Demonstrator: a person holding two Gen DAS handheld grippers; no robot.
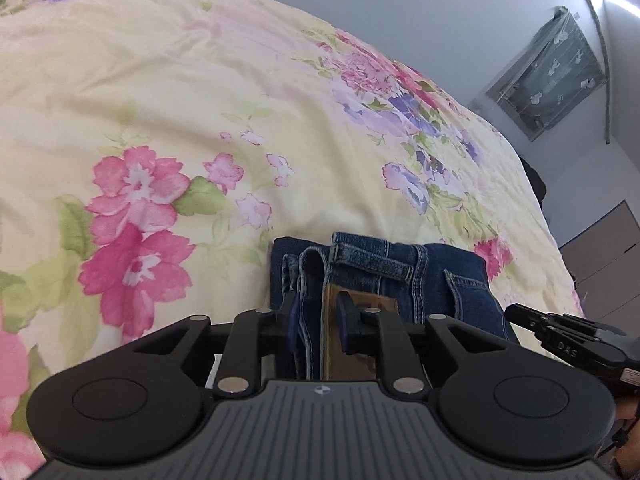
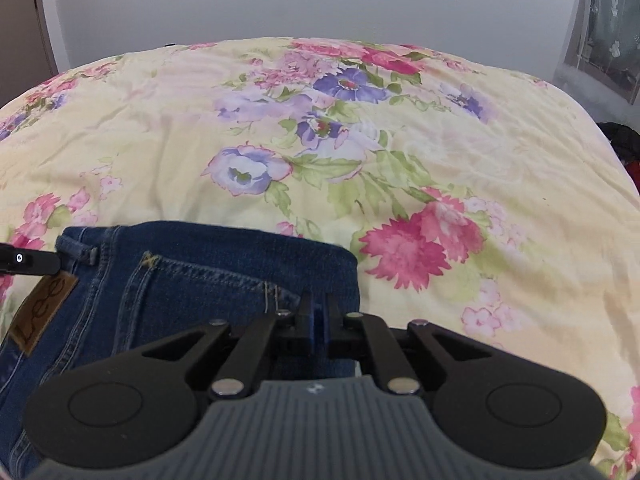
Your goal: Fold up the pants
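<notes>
Left gripper (image 1: 316,324): nearest in the left wrist view, pointing down at the waistband end of the jeans; jaws a little apart, with denim layers and the brown patch between them; the blue pads do not plainly press on the cloth.
Right gripper (image 2: 317,320): jaws drawn together over the right edge of the jeans, blue pads meeting; whether any cloth is pinched between them cannot be told.
Jeans (image 2: 208,276): dark blue denim, folded into a compact stack, lying on the bed directly under both grippers; back pocket and yellow stitching face up, belt loops show at the waistband.
Leather patch (image 2: 42,312): brown, lettered, on the waistband at the left side of the right wrist view, just below the tip of the left gripper that enters there.
Bedspread (image 1: 160,120): pale yellow cloth with pink and purple flowers and green leaves, softly wrinkled; it carries the jeans and fills most of both views, bare beyond the folded stack.
Person: part of a hand (image 1: 626,420) shows at the lower right edge of the left wrist view, behind the right gripper.
Dark bundle (image 2: 622,140): black and red items off the right edge of the bed, too small to identify.
Grey cabinet (image 1: 604,252): beside the bed, on the right of the left wrist view.
Wall (image 2: 300,0): plain pale grey, behind the far edge of the bed.
Window (image 1: 552,80): set in the far wall, covered by a sheer curtain with a white flower print.
</notes>
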